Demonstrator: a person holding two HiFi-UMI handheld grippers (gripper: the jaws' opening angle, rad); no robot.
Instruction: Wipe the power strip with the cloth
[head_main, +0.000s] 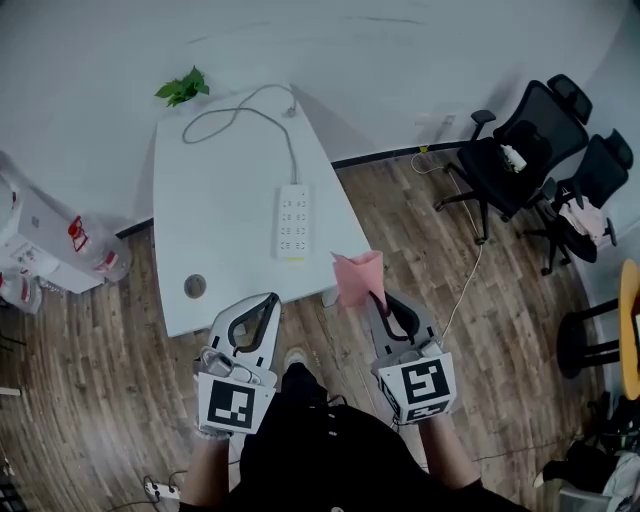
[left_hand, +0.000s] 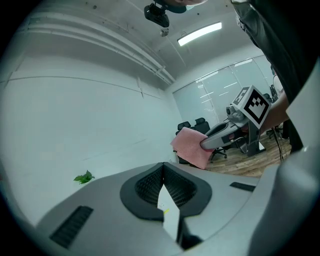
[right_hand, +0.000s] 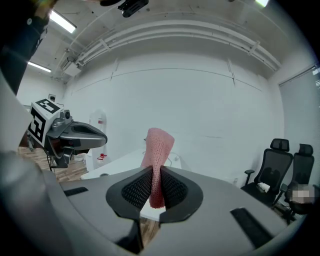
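A white power strip (head_main: 292, 221) lies on the white table (head_main: 215, 250), its cord (head_main: 240, 112) looping toward the far edge. My right gripper (head_main: 378, 298) is shut on a pink cloth (head_main: 357, 277), held in the air just off the table's near right edge. In the right gripper view the cloth (right_hand: 157, 152) stands up from between the closed jaws. My left gripper (head_main: 268, 303) is shut with nothing in it, hovering over the table's near edge. The left gripper view shows the cloth (left_hand: 192, 145) and the right gripper (left_hand: 205, 144) off to the right.
A round cable hole (head_main: 195, 287) sits near the table's front left. A green plant (head_main: 182, 87) is at the far corner. Black office chairs (head_main: 525, 150) stand to the right on the wood floor. White boxes (head_main: 40, 245) stand at the left.
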